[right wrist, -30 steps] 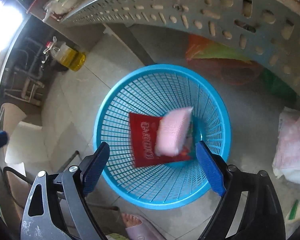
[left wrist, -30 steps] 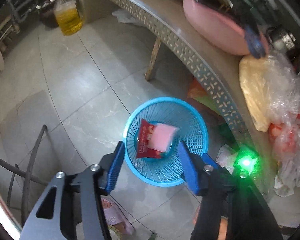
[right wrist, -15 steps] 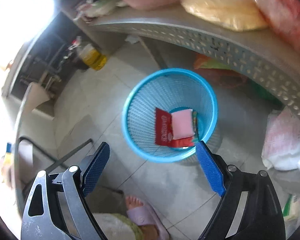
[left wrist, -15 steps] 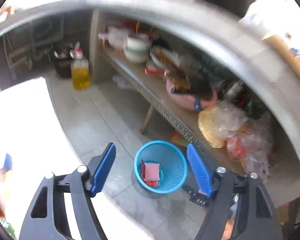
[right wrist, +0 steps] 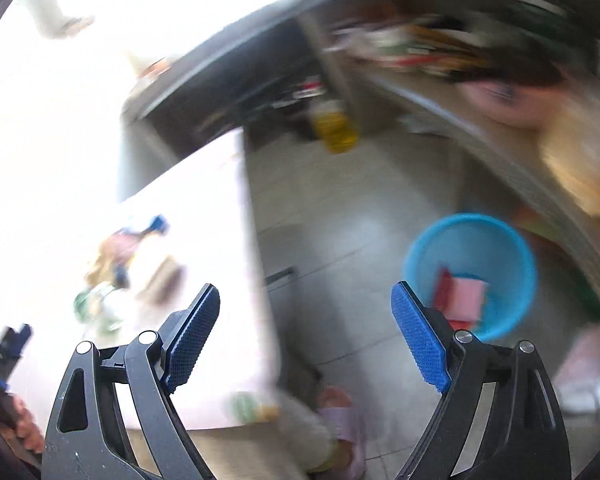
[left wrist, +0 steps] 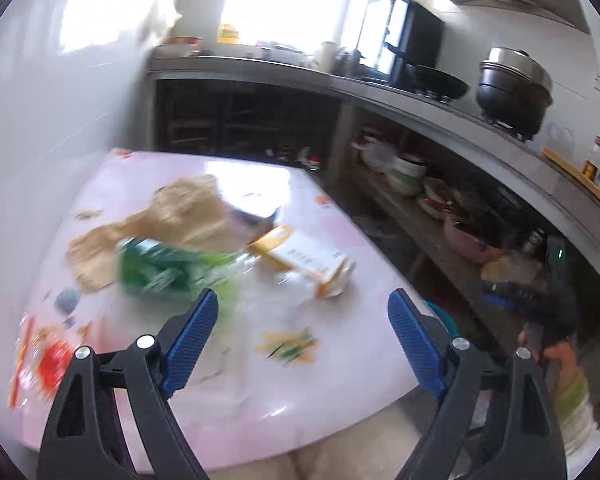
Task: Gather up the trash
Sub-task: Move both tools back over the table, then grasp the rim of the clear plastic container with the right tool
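Observation:
My left gripper (left wrist: pixel 302 326) is open and empty above a pink table (left wrist: pixel 260 380). On the table lie a green packet (left wrist: pixel 164 270), a crumpled brown paper bag (left wrist: pixel 180 216), a white and yellow carton (left wrist: pixel 308 258) and a red wrapper (left wrist: pixel 48 360). My right gripper (right wrist: pixel 304 332) is open and empty over the table's edge (right wrist: pixel 256 264). The blue mesh basket (right wrist: pixel 500 240) stands on the floor to its right, holding a red wrapper (right wrist: pixel 442 292) and a pink piece (right wrist: pixel 466 294). Both views are blurred.
A long counter with a steel pot (left wrist: pixel 514 88) and a wok (left wrist: pixel 436 80) runs along the right, with a cluttered shelf (left wrist: pixel 420 196) under it. A yellow oil jug (right wrist: pixel 336 128) stands on the tiled floor. My slippered foot (right wrist: pixel 340 420) is beside the table.
Both grippers have swung up and left, away from the basket toward the table. The left view now faces the tabletop trash; the basket has slid to the right in the right view.

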